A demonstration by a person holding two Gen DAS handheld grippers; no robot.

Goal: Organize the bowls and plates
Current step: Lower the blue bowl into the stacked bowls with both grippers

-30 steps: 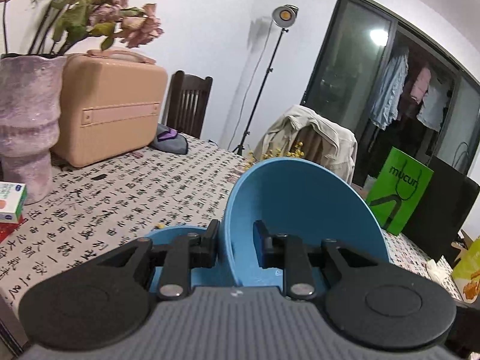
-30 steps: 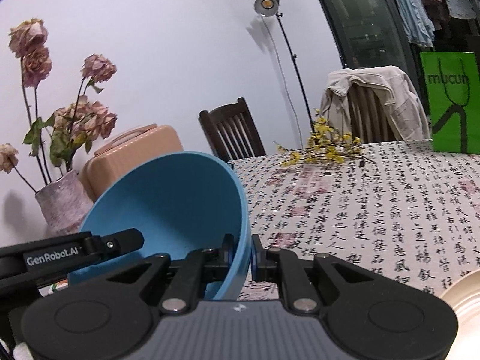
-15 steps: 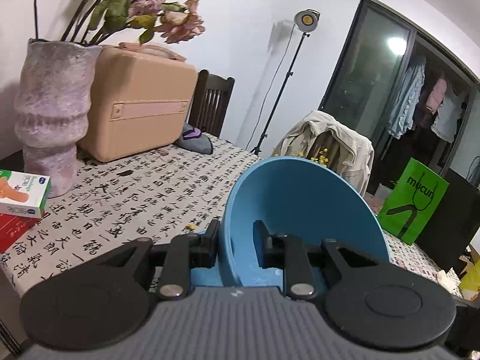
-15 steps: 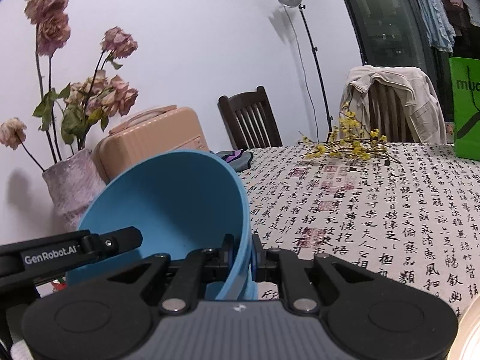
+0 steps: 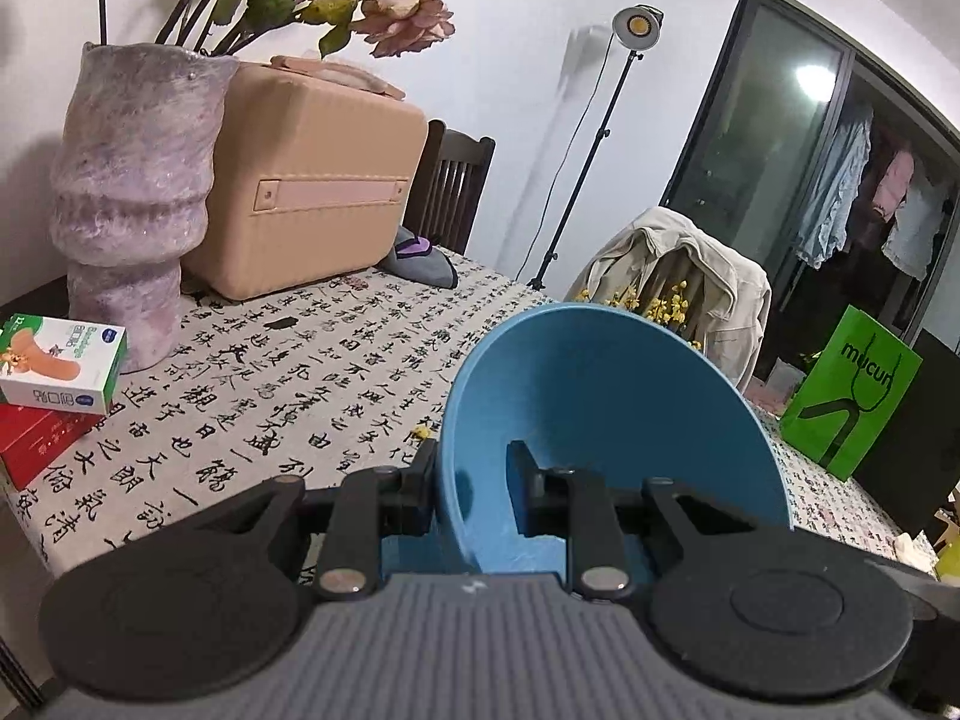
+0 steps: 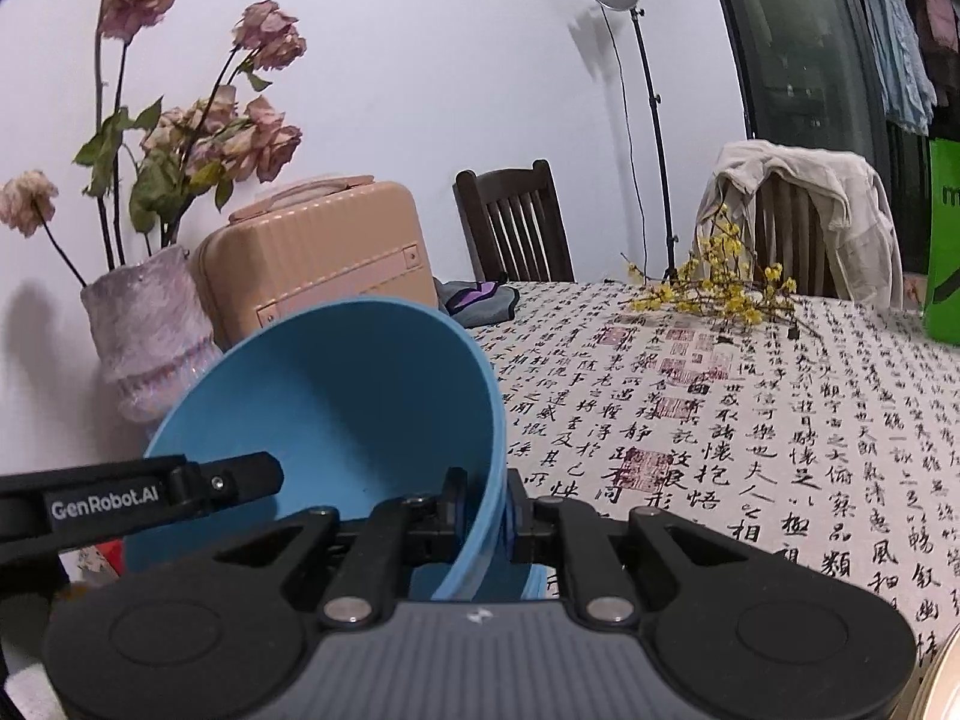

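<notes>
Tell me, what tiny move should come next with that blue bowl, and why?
Probably ease it down level onto the tablecloth: the left tool and the right tool each pinch the rim of the blue bowl, which is tilted steeply.

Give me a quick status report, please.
Left gripper and right gripper both shut on blue bowl rim. Bowl tilted above table. Vase nearby.

Open tablecloth (image 6: 750, 432) ahead and right, passable up to the yellow sprigs (image 6: 714, 294). Blocked on the left by vase (image 5: 132, 204), case (image 5: 312, 180) and boxes (image 5: 60, 366) (crowded against the wall). Chairs (image 6: 516, 222) along the far edge, green bag (image 5: 852, 396) far right.
</notes>
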